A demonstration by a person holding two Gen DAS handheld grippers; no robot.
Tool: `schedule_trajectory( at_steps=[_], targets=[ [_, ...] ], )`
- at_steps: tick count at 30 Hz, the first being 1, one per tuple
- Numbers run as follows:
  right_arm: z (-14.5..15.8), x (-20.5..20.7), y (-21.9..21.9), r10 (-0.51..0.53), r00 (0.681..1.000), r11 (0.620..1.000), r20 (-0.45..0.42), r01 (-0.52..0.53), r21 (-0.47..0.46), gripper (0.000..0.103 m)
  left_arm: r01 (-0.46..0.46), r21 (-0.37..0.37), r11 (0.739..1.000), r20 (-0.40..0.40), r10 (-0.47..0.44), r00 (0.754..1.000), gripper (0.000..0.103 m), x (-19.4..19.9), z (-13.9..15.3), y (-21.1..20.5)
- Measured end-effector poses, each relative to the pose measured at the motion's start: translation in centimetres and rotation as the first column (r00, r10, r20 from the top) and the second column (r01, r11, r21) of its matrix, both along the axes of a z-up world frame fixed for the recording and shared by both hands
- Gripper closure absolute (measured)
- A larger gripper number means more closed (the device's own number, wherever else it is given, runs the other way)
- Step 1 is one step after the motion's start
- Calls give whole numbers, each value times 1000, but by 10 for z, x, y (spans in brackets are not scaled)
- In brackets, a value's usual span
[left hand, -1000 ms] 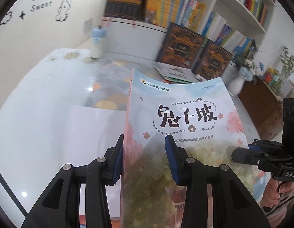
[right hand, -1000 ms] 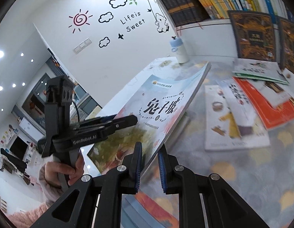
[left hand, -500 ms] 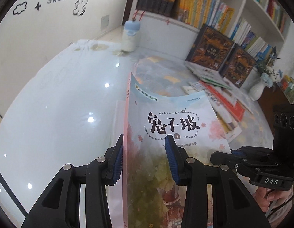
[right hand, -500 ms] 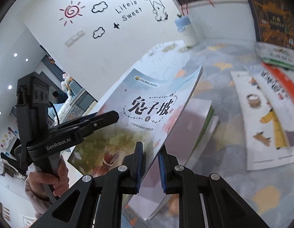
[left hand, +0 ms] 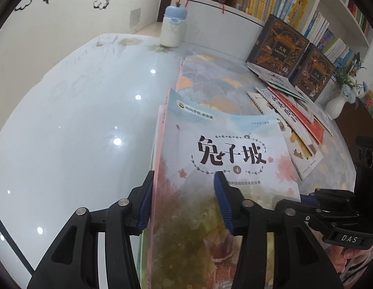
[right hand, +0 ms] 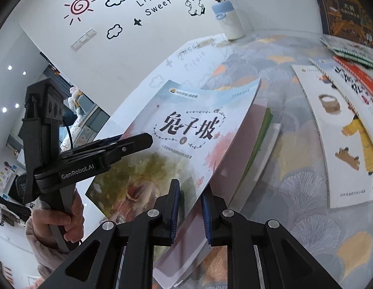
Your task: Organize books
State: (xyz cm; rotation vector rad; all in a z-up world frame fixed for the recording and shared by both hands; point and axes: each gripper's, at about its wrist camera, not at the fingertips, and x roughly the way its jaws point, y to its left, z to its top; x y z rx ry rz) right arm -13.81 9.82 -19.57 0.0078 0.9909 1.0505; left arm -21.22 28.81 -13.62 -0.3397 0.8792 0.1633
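Scattered picture books (left hand: 290,118) beside bottle (left hand: 172,27) (upright)

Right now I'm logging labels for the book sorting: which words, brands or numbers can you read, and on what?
"兔子坡" and "4": cover of the held book.
"Lifeis Sweet": wall sticker.
"GenRobot.AI": left gripper.
"DAS": right gripper.
Small print on the book cover, dark boxed books and flat picture books: too small or blurred.
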Motion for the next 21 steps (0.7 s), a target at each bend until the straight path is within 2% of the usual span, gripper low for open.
schedule_trajectory(
  at_steps=[3,7,10,14,18,21],
  targets=[
    [0,-1,-2,-4,1000,1000,-6,4,9,83,-27,39,999,-31,28,999,50,-2,-3,-1],
    [0,-2,-1,-3,1000,1000,-21,4,4,78,-37,64,997,-25,38,999,50,-2,-2,-3],
    [1,0,-1,-3,998,1000,-60,4,15,73,-45,40,998,0,45,999,39,-4,2,-1],
    [0,3,-3,5,991,998,-133,2,55,59,-64,32,997,28,63,998,38,-8,13,-1],
    [1,2,-7,38,982,998,-183,-26,65,56,-72,38,997,45,70,997,30,-10,25,-11],
    [0,3,-17,38,976,996,-213,-21,81,56,-63,28,998,61,61,996,30,-9,32,-23]
  ],
)
